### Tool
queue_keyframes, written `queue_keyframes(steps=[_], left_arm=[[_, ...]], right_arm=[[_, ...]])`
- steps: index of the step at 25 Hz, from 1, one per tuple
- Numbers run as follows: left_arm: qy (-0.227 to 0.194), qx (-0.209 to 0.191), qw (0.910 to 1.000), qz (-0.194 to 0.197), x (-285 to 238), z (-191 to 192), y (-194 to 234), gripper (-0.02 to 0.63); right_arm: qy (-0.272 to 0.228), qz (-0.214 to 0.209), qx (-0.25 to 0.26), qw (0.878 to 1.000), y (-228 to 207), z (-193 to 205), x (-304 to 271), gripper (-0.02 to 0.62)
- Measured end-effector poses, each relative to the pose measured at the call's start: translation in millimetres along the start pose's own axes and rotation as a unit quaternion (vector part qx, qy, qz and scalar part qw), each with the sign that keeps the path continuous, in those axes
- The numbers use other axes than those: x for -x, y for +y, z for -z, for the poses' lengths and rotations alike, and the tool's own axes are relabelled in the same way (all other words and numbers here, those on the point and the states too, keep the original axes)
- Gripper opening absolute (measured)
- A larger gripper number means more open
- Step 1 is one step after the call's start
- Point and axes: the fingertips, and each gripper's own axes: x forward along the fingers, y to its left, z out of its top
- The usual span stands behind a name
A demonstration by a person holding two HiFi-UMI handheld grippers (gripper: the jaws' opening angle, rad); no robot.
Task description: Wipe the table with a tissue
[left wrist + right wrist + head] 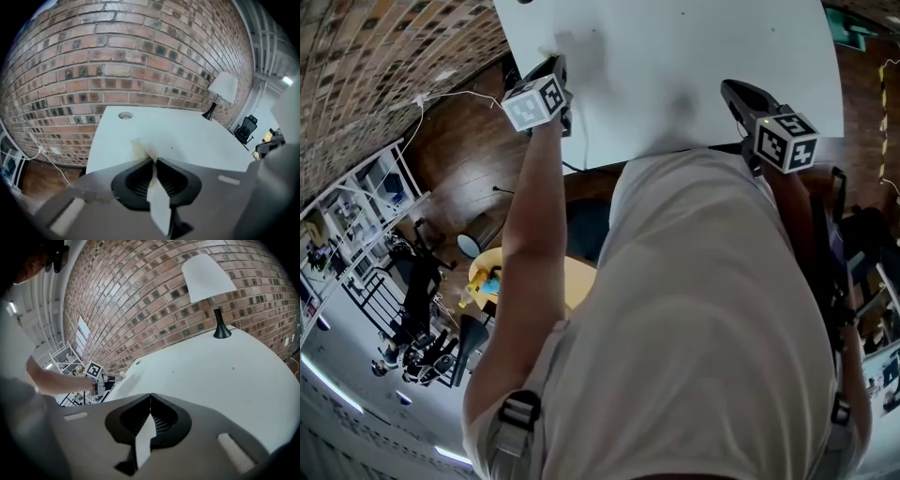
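Note:
The white table fills the top of the head view. My left gripper is over its left edge, and in the left gripper view it is shut on a cream-white tissue that sticks out ahead of the jaw tips, just above the tabletop. My right gripper hangs over the near edge at the right; in the right gripper view it is shut with nothing showing past its tips. The same view catches the left gripper far off to the left, over the table.
A white-shaded lamp stands at the far side by the brick wall. A round cable hole sits near the table's far edge. Shelving and a yellow round stand are on the floor at left.

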Motion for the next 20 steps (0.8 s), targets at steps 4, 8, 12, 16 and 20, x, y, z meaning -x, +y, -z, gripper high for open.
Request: queue_keyframes(steps=[4,8,12,16,20], left_arm=[[0.028,-0.045,0.9986,0.007,-15.7,-1.0,-20.7,0.041],[0.076,-0.089,0.9931,0.005,-34.7,2.7,-30.6,0.043],[0.106,-0.129,0.9859,-0.001,-47.3,-4.1,-38.3,0.043],[0.108,-0.126,0.9861,-0.010,-56.7,-12.5,-41.8,0.043],[0.113,-0.149,0.9821,-0.018,-65.5,-19.0,-45.6,0.044]], right_arm=[[-0.007,0.001,0.003,1.000,-17.0,-8.7,16.5,0.009],[-0.005,0.001,0.008,1.000,-30.0,-11.2,22.1,0.009],[-0.008,0.000,0.034,0.999,-33.5,-16.6,26.2,0.009],[-0.014,0.000,0.034,0.999,-39.8,-15.6,39.8,0.009],[-0.017,0.011,0.030,0.999,-47.2,-16.7,48.5,0.009]])
